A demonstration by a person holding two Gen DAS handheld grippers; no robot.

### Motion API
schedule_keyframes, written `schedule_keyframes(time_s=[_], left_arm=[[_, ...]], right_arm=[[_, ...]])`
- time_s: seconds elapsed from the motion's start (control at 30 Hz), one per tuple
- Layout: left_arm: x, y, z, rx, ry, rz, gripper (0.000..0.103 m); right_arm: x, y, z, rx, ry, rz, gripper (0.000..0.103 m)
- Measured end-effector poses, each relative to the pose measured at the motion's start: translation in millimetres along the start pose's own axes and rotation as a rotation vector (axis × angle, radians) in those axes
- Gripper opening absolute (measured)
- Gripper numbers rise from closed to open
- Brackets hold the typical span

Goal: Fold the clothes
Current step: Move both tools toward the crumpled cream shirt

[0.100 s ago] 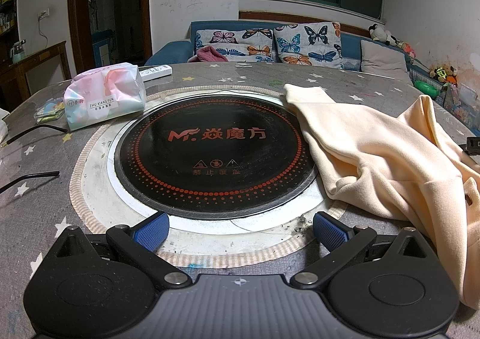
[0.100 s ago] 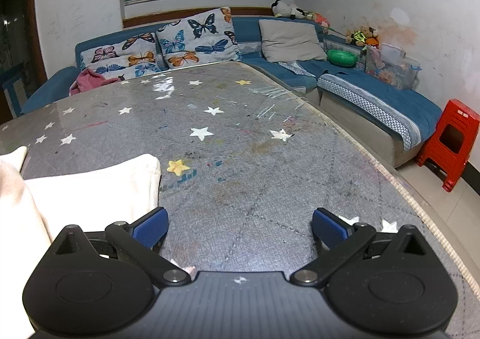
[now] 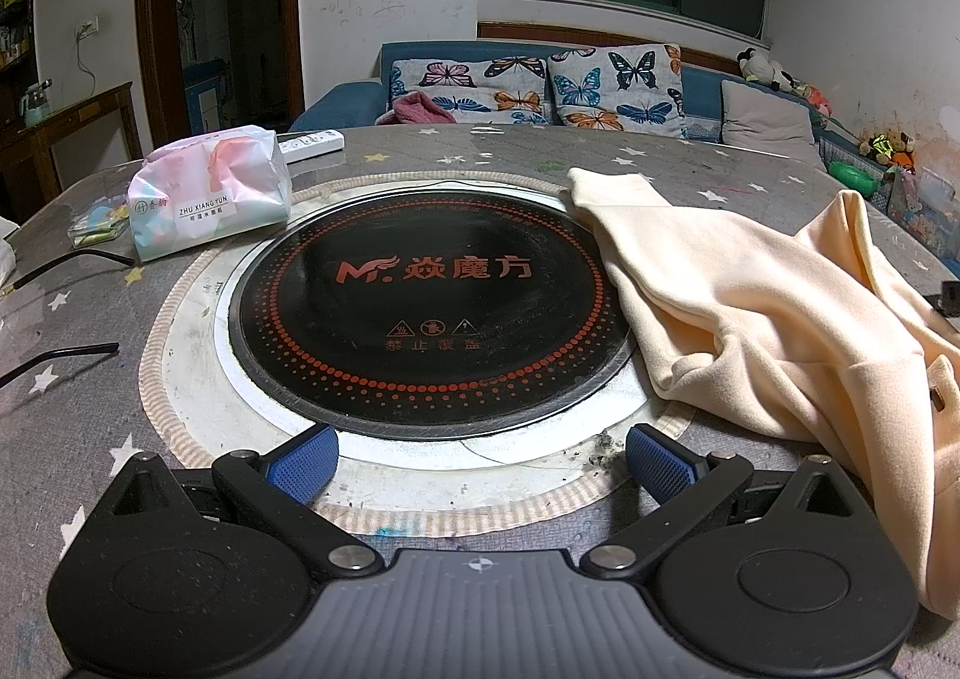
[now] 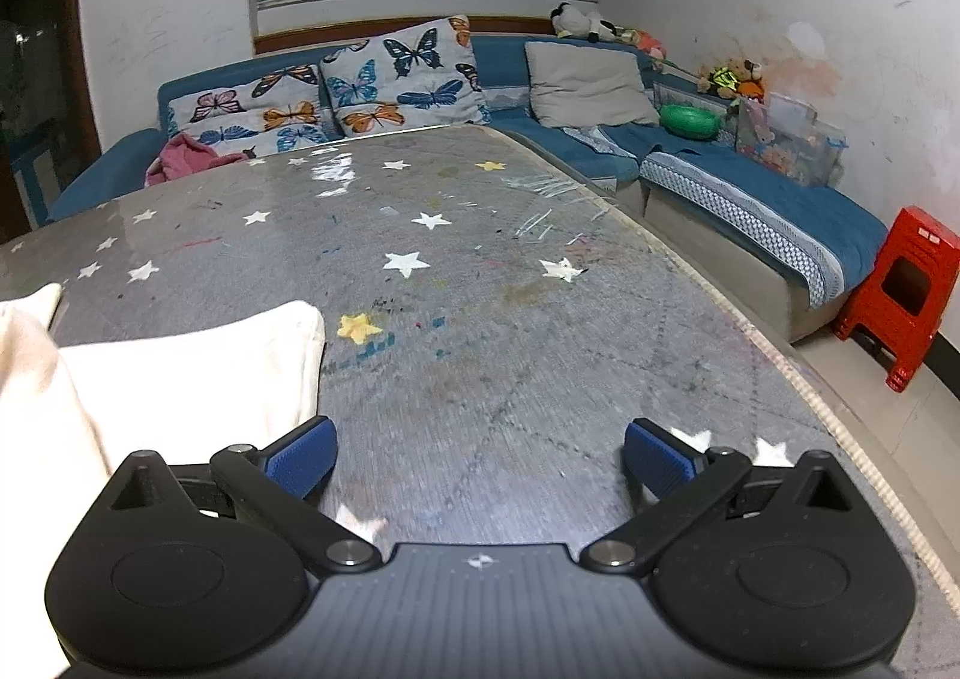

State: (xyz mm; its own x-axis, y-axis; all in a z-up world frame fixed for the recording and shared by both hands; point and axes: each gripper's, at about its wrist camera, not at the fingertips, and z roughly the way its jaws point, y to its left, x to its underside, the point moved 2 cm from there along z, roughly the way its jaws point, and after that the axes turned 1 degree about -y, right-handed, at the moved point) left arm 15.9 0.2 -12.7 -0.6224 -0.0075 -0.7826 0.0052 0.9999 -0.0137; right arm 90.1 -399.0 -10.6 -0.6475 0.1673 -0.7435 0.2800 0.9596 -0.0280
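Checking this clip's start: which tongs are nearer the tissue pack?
Left. The tissue pack lies ahead and left of the open left tongs, beyond the cooktop. The open right tongs face bare table; no pack appears there.

Ahead of the left gripper (image 3: 478,460), whose jaws stand wide apart, the flat black round induction cooktop with red lettering (image 3: 429,313) lies flush in the grey star-printed table cover (image 3: 90,397), so passage over it is free; to its right the rumpled cream-coloured fleece garment (image 3: 750,331) drapes over the cooktop's rim and blocks that side; to the far left a pastel plastic pack of tissues (image 3: 207,196) and two thin black cables (image 3: 57,355) lie in the way; ahead of the right gripper (image 4: 480,460), also wide open, the table cover (image 4: 510,319) runs bare to its far edge; only the garment's pale sleeve (image 4: 198,373) touches the left finger.
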Motion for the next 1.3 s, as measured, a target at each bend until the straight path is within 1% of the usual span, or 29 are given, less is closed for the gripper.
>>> schedule_keyframes(time_s=[0.33, 0.47, 0.6, 0.73, 0.9, 1.13, 1.3], left_arm=[[-1, 1, 1, -0.001, 0.0, 0.002, 0.103], [-1, 0, 1, -0.003, 0.001, 0.004, 0.103], [0, -2, -1, -0.01, 0.005, 0.004, 0.103], [-1, -4, -4, -0.025, 0.018, -0.005, 0.103], [1, -6, -13, -0.014, 0.036, -0.011, 0.103], [2, -18, -30, 0.001, 0.04, -0.024, 0.103], [0, -29, -42, 0.016, 0.049, -0.026, 0.103]], right_arm=[[18, -10, -53, -0.045, -0.155, -0.058, 0.103], [32, -10, -83, -0.087, -0.198, -0.08, 0.103], [39, -10, -106, -0.136, -0.232, -0.074, 0.103], [48, -8, -124, -0.173, -0.247, -0.045, 0.103], [51, -7, -137, -0.228, -0.234, -0.029, 0.103], [55, 7, -145, -0.21, -0.216, -0.089, 0.103], [59, 9, -149, -0.213, -0.195, -0.092, 0.103]])
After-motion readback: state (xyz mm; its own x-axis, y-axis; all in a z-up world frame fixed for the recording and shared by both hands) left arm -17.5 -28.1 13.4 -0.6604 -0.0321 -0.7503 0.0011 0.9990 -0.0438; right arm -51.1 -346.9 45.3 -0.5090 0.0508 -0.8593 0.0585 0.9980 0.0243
